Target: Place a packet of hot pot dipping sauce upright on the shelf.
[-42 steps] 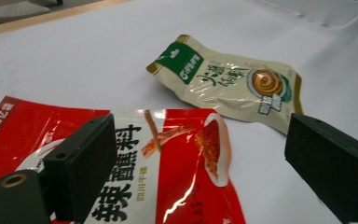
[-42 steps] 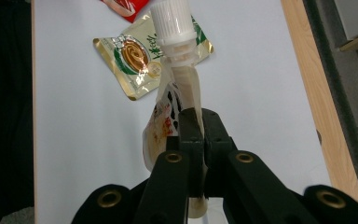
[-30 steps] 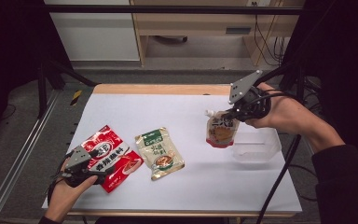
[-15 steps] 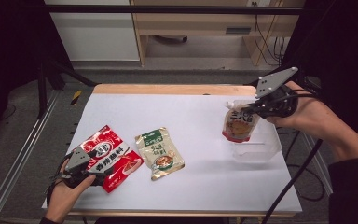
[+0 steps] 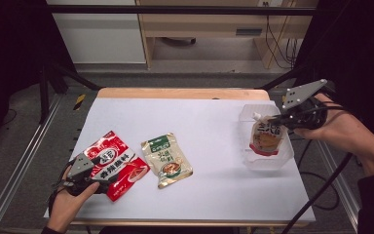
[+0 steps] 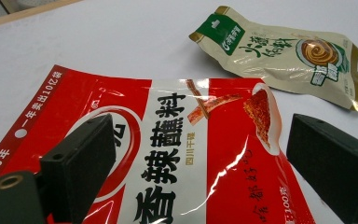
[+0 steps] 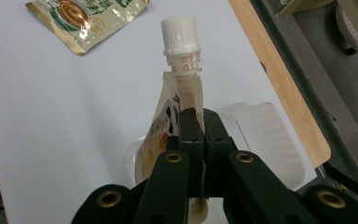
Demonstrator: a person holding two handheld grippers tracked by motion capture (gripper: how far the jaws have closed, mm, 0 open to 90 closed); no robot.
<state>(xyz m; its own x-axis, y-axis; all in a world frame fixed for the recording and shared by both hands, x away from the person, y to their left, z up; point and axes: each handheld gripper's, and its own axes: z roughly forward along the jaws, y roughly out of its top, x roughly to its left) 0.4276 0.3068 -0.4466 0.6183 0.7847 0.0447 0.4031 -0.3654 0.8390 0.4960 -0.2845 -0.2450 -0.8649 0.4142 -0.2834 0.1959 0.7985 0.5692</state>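
Note:
My right gripper (image 5: 278, 117) (image 7: 199, 122) is shut on the top edge of a spouted pouch (image 5: 264, 136) (image 7: 179, 79) with a white cap, which hangs upright over a clear plastic tray (image 5: 285, 156) (image 7: 265, 135) at the table's right side. Near the front left, my left gripper (image 5: 108, 179) (image 6: 196, 163) stands open, its jaws on either side of a red and white sauce packet (image 5: 114, 163) (image 6: 177, 154) lying flat. A beige and green packet (image 5: 166, 159) (image 6: 284, 53) lies beside it toward the middle.
The white table top (image 5: 199, 122) has a wooden strip along its far edge. Metal frame rails run down both sides. Cables trail off the right edge by the person's forearm.
My right gripper has carried the spouted pouch to the right, from beside the clear tray to over it. The left gripper has stayed at the red packet.

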